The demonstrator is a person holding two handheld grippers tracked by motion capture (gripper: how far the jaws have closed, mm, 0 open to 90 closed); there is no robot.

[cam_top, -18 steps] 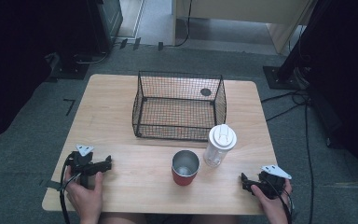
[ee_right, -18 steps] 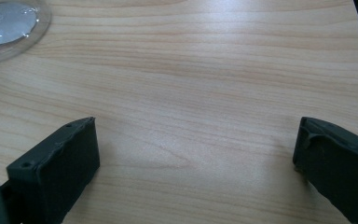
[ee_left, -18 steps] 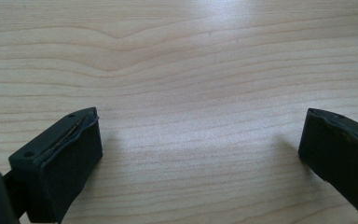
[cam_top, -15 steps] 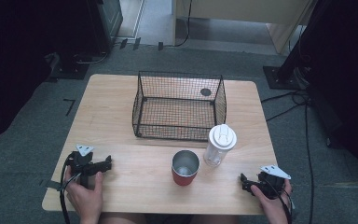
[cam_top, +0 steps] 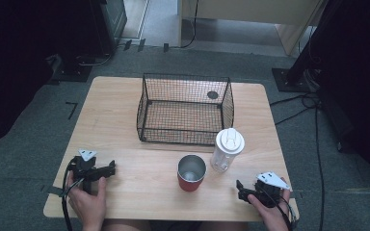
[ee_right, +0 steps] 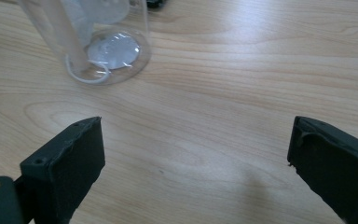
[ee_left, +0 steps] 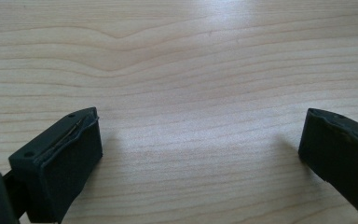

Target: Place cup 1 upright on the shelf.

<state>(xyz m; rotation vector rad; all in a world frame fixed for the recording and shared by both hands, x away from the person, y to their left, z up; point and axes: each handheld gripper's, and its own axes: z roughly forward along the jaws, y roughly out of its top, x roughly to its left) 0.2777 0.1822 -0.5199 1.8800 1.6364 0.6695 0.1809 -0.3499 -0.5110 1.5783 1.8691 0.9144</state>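
Near table [cam_top: 125, 125] edge, tongs [cam_top: 241, 188] wide.

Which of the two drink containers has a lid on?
The clear bottle, capped with a white lid, right of the red cup, whose steel-lined mouth is open.

The bench [cam_top: 125, 120] is evenly and brightly lit from above while the floor and room around it fall to near black, and the high view is soft and slightly grainy. In both gripper views a pale glare streaks across the wood grain, with faint shadows beside the black jaws. The clear tumbler [ee_right: 98, 37] base glints and looks slightly blurred.
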